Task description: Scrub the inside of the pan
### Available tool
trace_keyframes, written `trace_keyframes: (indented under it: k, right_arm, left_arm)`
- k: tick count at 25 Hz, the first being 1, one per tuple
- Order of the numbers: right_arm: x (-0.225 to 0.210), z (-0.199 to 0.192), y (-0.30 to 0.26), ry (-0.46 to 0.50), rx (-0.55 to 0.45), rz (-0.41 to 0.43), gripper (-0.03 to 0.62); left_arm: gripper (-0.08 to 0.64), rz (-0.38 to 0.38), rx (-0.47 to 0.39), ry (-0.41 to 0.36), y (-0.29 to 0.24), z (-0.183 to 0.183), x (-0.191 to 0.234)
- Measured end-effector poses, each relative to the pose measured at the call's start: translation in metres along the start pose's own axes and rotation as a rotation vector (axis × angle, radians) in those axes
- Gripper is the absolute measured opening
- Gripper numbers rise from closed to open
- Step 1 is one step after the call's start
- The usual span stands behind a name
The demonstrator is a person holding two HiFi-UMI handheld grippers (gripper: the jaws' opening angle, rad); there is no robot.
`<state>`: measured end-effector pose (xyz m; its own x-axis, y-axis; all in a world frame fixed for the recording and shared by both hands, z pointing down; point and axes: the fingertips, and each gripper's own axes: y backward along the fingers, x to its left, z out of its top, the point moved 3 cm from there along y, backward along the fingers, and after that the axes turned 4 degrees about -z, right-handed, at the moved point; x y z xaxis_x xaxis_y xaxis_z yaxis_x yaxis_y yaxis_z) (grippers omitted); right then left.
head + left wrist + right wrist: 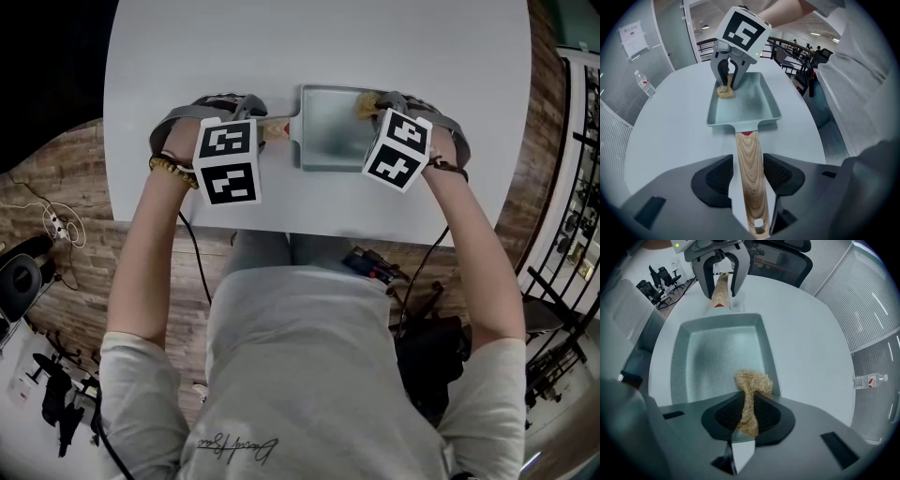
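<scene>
A pale green rectangular pan (328, 141) lies on the white table with its wooden handle (277, 128) pointing left. In the left gripper view the handle (748, 140) runs between my left gripper's (748, 165) jaws, with a sliver of table showing on each side; the pads do not press it. My right gripper (749, 416) is shut on a tan fibre scrubber (752, 382). The scrubber's free end rests inside the pan (717, 357) at its right rim, seen from across as a tuft (724, 92) under the right gripper (727, 82).
The round white table (187, 56) ends close to the person's body. A water bottle (869, 379) lies far off on the table's right side, also visible as the bottle (646, 84) in the left gripper view. Office chairs and railings stand beyond the table.
</scene>
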<state>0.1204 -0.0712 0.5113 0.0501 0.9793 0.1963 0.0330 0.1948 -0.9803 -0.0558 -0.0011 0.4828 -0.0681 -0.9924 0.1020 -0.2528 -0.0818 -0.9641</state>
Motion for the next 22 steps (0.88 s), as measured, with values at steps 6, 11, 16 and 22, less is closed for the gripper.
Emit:
trace_keyframes:
  k: [6,11,16,22]
  right_arm:
    - [0.002,0.005,0.005,-0.056,-0.058,-0.017,0.072]
    - [0.010,0.007,0.010,-0.111,-0.099,-0.020,0.071]
    - [0.007,0.006,0.021,-0.194,-0.141,-0.025,0.072]
    - [0.008,0.000,0.039,-0.328,-0.210,-0.019,0.072]
  left_arm:
    - [0.227,0.009,0.005,-0.006,0.005,0.000,0.000]
    - [0.233,0.030,0.002,-0.004,0.008,0.000,-0.001]
    - [0.233,0.063,-0.019,-0.006,0.015,0.003,0.002]
    - [0.232,0.094,-0.035,0.003,0.026,0.009,0.003]
